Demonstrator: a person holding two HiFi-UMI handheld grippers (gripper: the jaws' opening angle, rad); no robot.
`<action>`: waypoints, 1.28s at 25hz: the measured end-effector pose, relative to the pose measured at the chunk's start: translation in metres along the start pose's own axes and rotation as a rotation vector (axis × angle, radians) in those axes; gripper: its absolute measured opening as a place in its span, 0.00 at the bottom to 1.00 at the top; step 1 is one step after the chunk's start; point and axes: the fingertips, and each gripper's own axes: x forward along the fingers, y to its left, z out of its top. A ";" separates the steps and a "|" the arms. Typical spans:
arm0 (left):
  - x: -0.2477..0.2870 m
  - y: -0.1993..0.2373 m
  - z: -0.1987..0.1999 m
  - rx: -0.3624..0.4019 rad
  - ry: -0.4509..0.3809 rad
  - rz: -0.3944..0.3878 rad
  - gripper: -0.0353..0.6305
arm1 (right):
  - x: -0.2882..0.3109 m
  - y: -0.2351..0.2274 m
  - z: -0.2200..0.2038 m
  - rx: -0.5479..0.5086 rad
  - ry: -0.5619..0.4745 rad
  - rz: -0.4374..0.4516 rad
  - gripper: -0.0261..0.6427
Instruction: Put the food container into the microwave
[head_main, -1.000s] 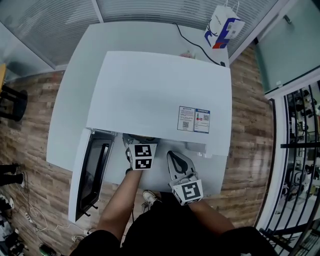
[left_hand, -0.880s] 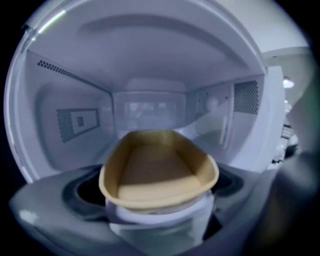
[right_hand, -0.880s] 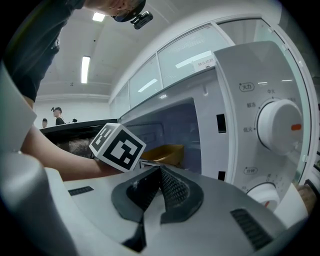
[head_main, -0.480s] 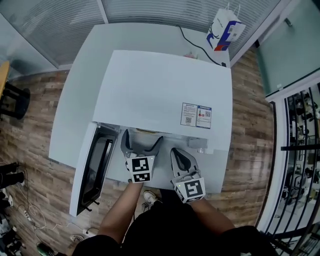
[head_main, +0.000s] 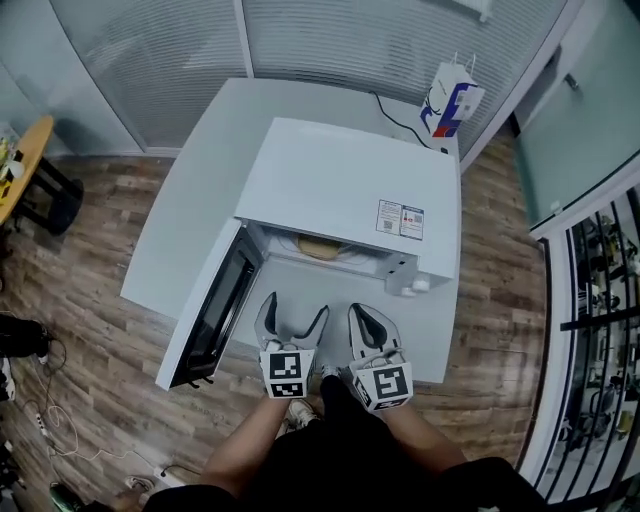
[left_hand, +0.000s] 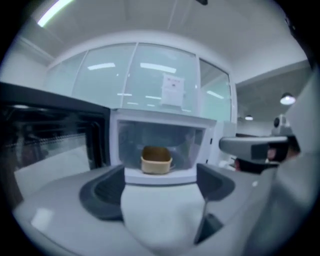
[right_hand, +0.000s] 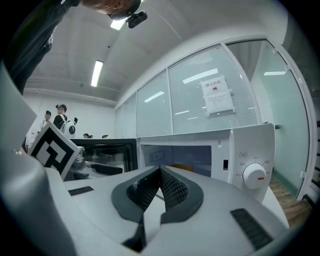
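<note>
Door of the white microwave stood swung out to the left, its dark window facing the cavity. The microwave sat on a white table. Just to the right of the door, the left gripper hung over the table's near edge in front of the opening. Its jaws were spread wide and held nothing (its own view showed only bare tabletop between them). Straight ahead through that gap, the food container, a tan tub, sat on the floor of the cavity, inside the microwave and well apart from both grippers. From the head view only its rim showed under the microwave's top.

The right gripper was just beside the left one, also clear of the microwave. Its ribbed pads met at the tips, with nothing between them. Further right, the control panel carried a white dial. A label lay on the microwave's top near its right front corner. Beyond it, at the table's far right corner, stood a paper bag.
</note>
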 end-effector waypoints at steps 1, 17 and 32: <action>-0.010 0.000 0.005 -0.002 -0.024 0.008 0.70 | -0.002 0.005 0.004 -0.008 -0.012 0.006 0.05; -0.124 -0.030 0.036 0.071 -0.141 -0.052 0.06 | -0.068 0.037 0.054 -0.109 -0.106 -0.034 0.05; -0.136 -0.023 0.035 0.107 -0.124 -0.028 0.06 | -0.088 0.053 0.065 -0.095 -0.146 -0.016 0.05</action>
